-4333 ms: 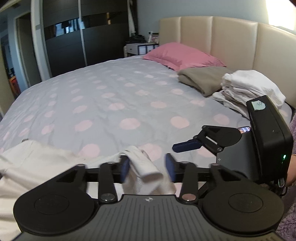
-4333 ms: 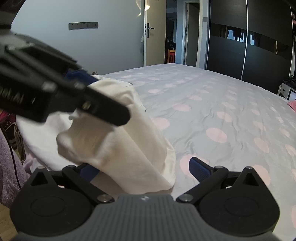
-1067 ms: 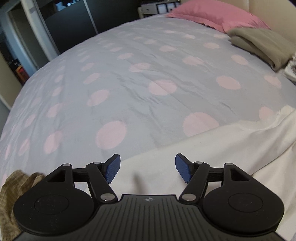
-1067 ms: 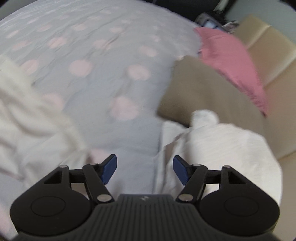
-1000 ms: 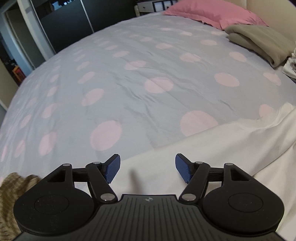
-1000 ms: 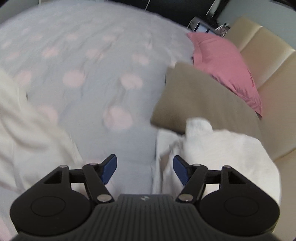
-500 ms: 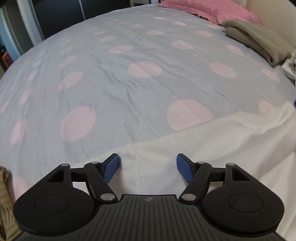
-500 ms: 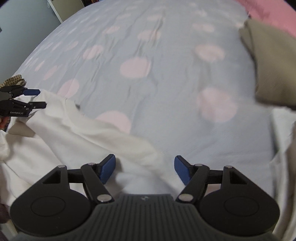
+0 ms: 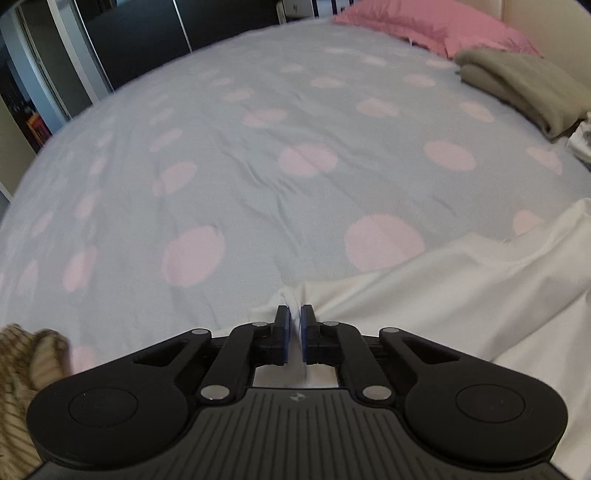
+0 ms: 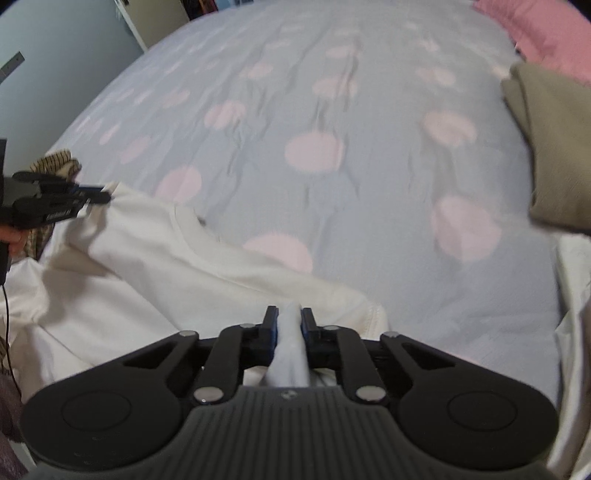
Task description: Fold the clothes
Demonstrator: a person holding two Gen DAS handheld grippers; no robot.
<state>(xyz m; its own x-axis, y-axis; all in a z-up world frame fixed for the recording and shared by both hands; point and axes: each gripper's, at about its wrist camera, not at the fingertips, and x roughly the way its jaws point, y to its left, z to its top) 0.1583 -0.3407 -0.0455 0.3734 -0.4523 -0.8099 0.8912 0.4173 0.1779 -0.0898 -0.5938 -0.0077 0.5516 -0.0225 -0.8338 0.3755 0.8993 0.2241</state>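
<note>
A white shirt [image 9: 461,288] lies crumpled along the near edge of the grey, pink-dotted bedspread [image 9: 258,166]. My left gripper [image 9: 295,314] is shut on a pinch of the shirt's far edge. In the right wrist view the same shirt [image 10: 184,266] spreads to the left, its collar toward the bed's middle. My right gripper [image 10: 289,314] has its jaws closing, and a thick fold of the white cloth stands pressed between the pads. The left gripper [image 10: 103,197] shows there at the far left, clamped on the shirt's other corner.
A folded olive garment [image 9: 517,85] and a pink pillow [image 9: 436,22] lie near the headboard. A white stack [image 10: 576,295] sits at the right edge. A striped brown garment [image 9: 22,369] lies beside the left gripper. Dark wardrobe doors [image 9: 129,37] stand behind the bed.
Both grippers went from wide open to closed on the shirt's edge. The right gripper swung away from the folded piles and came down onto the shirt.
</note>
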